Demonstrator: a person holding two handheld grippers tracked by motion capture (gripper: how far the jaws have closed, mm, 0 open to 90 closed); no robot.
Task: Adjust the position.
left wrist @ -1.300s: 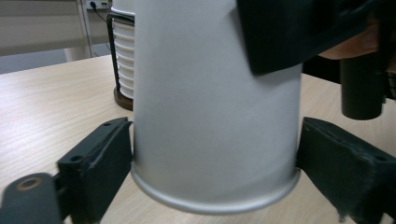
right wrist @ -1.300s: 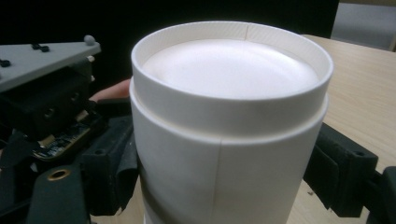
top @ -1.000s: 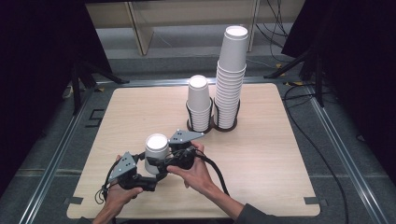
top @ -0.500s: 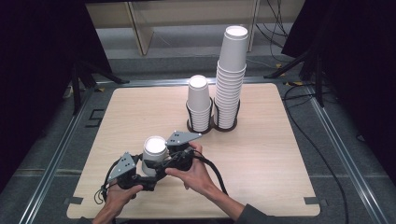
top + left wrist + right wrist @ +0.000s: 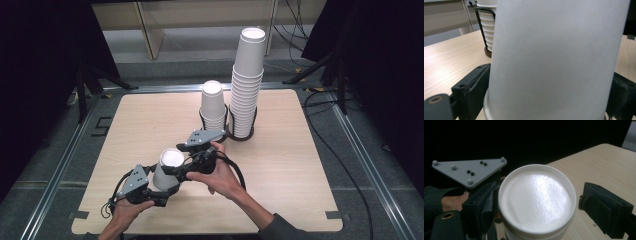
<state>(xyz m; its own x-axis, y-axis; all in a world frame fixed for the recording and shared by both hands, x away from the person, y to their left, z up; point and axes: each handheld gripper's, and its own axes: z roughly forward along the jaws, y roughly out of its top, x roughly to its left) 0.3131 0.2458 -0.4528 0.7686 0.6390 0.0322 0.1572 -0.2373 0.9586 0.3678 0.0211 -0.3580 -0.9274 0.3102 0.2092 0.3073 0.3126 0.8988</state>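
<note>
In the lower left of the high view, an upside-down white paper cup stood on the desk between both grippers. The left gripper had its jaws either side of the cup's lower, wider end; they had just been closing, and in the left gripper view the black jaws sat flush against the cup wall on both sides, so it looked held there. The right gripper was up at the cup's top end. In the right gripper view its left jaw touched the cup, while the right jaw stood clear with bare desk showing in the gap, so the jaws were open rather than gripping.

In the upper middle of the high view, two stacks of the same cups stood in black wire holders: a short stack and, just to its right, a tall stack.

The work appeared to be pulling nested cups apart or handling one cup taken from the stacks; whether a second cup sat inside this one could not be told. By my reading it was at an early-to-middle point: the cup was off the stacks and secured low by the left gripper, but the right gripper had no hold yet, and the cup had not been placed anywhere final.
</note>
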